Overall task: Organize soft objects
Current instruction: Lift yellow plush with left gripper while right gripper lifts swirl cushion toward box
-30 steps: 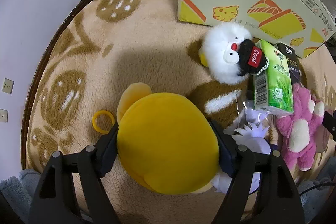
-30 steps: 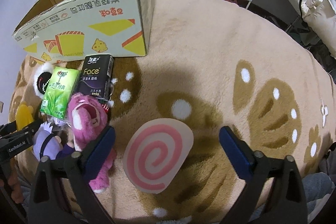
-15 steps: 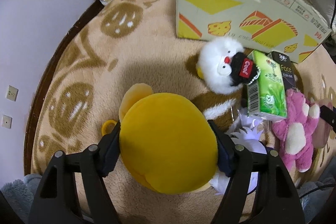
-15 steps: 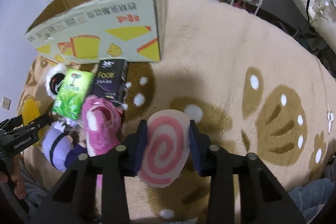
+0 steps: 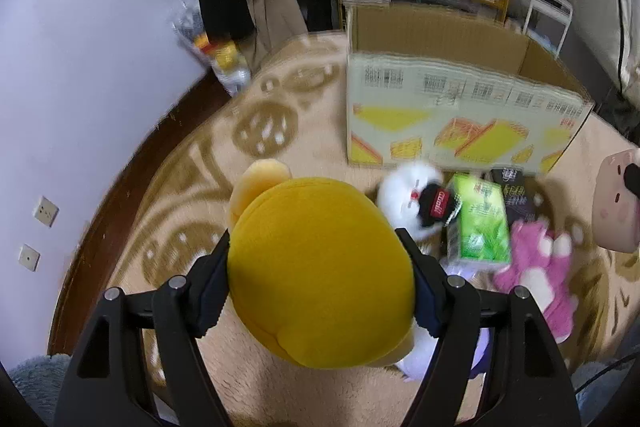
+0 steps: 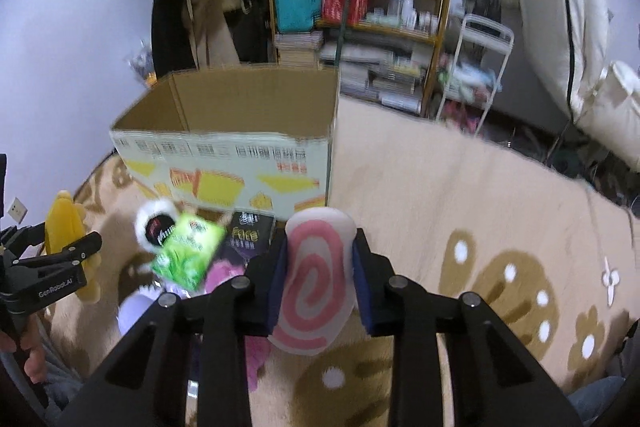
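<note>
Left wrist view: the left gripper (image 5: 320,283) has its jaws clamped on a yellow plush (image 5: 316,267), held above the rug (image 5: 192,163) before the box (image 5: 460,115).

Right wrist view: the right gripper (image 6: 318,283) squeezes a pink-swirl cushion (image 6: 316,279) narrowly, near the box (image 6: 224,155).

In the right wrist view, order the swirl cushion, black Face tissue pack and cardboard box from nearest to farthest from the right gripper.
1. Pink swirl cushion: clamped in the right gripper.
2. Black Face tissue pack: on the rug, just ahead-left.
3. Cardboard box: behind the pack, open top.
</note>
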